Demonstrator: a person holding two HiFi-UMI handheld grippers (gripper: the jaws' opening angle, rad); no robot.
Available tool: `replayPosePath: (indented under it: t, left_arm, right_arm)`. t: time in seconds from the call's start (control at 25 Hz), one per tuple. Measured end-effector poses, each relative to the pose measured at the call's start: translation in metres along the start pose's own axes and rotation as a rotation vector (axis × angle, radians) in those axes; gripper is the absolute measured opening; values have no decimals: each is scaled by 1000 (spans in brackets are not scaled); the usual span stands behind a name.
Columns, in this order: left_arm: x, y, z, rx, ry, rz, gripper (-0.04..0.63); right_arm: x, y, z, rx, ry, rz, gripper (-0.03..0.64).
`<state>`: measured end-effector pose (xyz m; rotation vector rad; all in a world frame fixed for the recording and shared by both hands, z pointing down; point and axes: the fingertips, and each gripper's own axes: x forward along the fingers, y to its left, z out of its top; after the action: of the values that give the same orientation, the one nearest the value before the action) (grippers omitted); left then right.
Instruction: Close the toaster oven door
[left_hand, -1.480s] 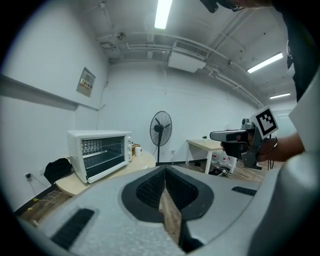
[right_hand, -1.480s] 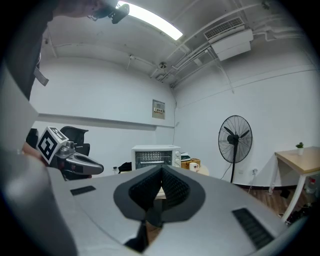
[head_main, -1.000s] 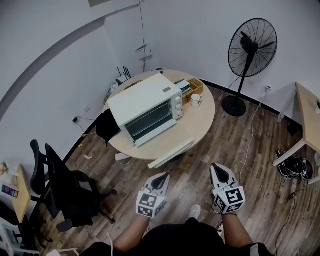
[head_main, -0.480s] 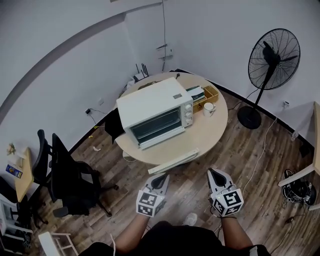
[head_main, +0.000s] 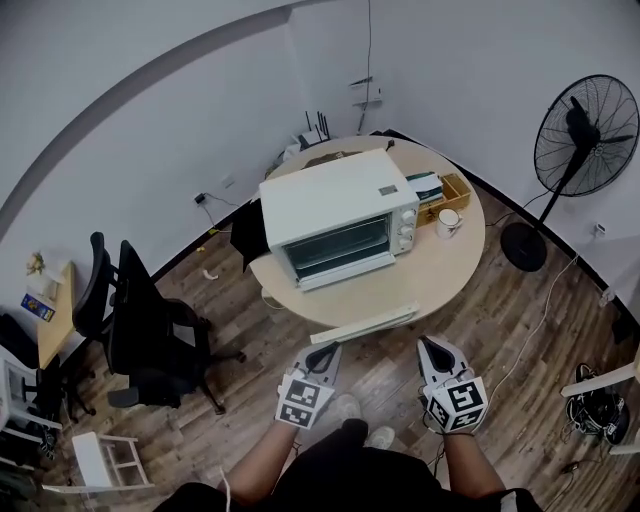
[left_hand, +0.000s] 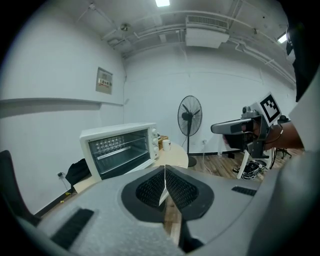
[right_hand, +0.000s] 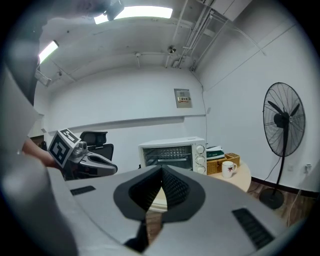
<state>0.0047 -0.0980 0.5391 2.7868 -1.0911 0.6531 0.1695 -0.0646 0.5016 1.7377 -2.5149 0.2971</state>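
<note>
The white toaster oven (head_main: 335, 205) stands on the round wooden table (head_main: 440, 265), its front toward me. Its dark front (left_hand: 120, 150) shows a rack and heating rods, with a white strip along the bottom. From this distance I cannot judge how the door stands. My left gripper (head_main: 322, 350) and right gripper (head_main: 430, 343) hang side by side over the floor, well short of the table. Both are shut with nothing between the pads. In the right gripper view the oven (right_hand: 172, 155) sits straight ahead, beyond the closed jaws.
A mug (head_main: 448, 222) and a wicker tray (head_main: 455, 190) sit right of the oven. A long white bar (head_main: 365, 322) lies along the table's near edge. Black office chairs (head_main: 150, 335) stand at left, a pedestal fan (head_main: 585, 135) at right. Cables trail on the wood floor.
The table and oven have slid rightward and slightly down in the head view as my viewpoint shifted. Both grippers keep the same low, shut pose in front of me.
</note>
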Motion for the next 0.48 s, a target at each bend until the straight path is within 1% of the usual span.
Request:
replayPosePath:
  t: [0.2, 0.28, 0.36, 0.44, 0.48]
  left_arm:
    - [4, 26, -17, 35, 36, 51, 11]
    - [6, 36, -27, 50, 63, 76, 25]
    - [8, 45, -38, 79, 98, 94, 58]
    - [10, 52, -48, 111, 136, 104, 108]
    - [11, 55, -54, 130, 155, 106, 117]
  right_arm:
    - [31, 6, 1, -27, 27, 40, -3]
    - [43, 6, 2, -34, 34, 52, -3]
    - [55, 7, 3, -36, 37, 64, -3]
    - [67, 10, 3, -36, 44, 79, -3]
    - [72, 12, 2, -38, 50, 87, -3]
